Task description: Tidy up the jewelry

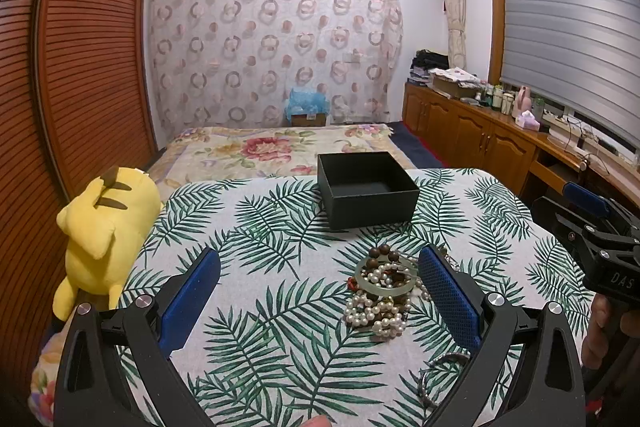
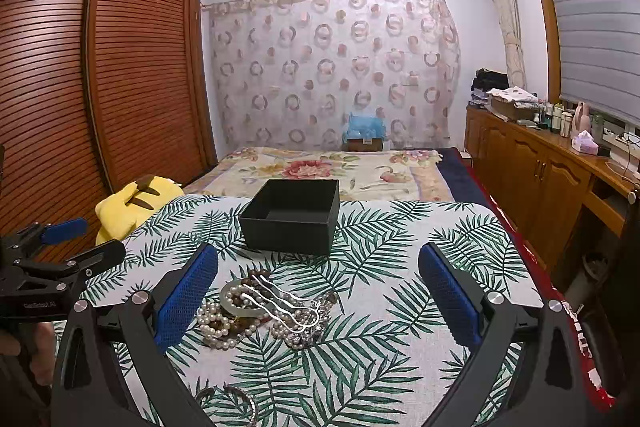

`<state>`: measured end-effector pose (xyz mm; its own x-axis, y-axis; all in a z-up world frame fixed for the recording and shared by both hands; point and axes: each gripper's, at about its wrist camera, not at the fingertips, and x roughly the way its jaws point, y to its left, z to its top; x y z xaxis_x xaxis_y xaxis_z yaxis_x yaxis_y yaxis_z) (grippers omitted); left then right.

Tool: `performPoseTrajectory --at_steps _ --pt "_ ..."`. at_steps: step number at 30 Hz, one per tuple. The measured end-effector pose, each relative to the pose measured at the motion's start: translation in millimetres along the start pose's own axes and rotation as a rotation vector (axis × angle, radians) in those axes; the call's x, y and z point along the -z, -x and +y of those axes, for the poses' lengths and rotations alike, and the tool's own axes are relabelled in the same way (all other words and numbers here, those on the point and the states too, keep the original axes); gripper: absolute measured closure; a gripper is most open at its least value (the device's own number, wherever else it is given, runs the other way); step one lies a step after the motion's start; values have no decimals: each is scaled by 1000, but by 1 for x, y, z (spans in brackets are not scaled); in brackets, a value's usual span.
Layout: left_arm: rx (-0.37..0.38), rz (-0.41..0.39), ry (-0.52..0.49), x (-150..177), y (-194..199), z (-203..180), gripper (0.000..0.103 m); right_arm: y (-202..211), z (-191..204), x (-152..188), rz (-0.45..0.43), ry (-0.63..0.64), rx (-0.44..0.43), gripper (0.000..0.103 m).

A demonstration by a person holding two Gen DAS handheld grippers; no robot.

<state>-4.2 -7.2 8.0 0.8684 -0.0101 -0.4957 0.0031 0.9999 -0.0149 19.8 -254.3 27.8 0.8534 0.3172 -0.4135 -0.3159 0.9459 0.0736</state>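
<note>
A pile of jewelry (image 1: 382, 293) lies on the leaf-print table: white pearl strands, brown wooden beads and a pale green bangle (image 1: 385, 277). In the right wrist view the pile (image 2: 260, 309) also shows a silver hair fork (image 2: 286, 301) on top. An open, empty black box (image 1: 366, 189) (image 2: 292, 217) stands behind the pile. My left gripper (image 1: 320, 289) is open and empty, the pile near its right finger. My right gripper (image 2: 318, 289) is open and empty, the pile near its left finger. A silver bangle (image 1: 438, 377) (image 2: 236, 401) lies nearer the front edge.
A yellow plush toy (image 1: 104, 239) sits at the table's left edge. The leaf-print tablecloth (image 2: 400, 307) covers the table. A bed with a floral cover (image 2: 320, 167) lies behind it. Wooden cabinets (image 2: 540, 167) run along the right, a wardrobe (image 1: 80, 47) on the left.
</note>
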Motion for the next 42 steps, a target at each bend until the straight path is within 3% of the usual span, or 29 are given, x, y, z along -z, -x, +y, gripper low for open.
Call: performPoseTrajectory --at_steps 33,42 --pt "5 -15 6 -11 9 -5 7 0 1 0 -3 2 0 2" --pt "15 14 3 -4 2 -2 7 -1 2 3 17 17 -16 2"
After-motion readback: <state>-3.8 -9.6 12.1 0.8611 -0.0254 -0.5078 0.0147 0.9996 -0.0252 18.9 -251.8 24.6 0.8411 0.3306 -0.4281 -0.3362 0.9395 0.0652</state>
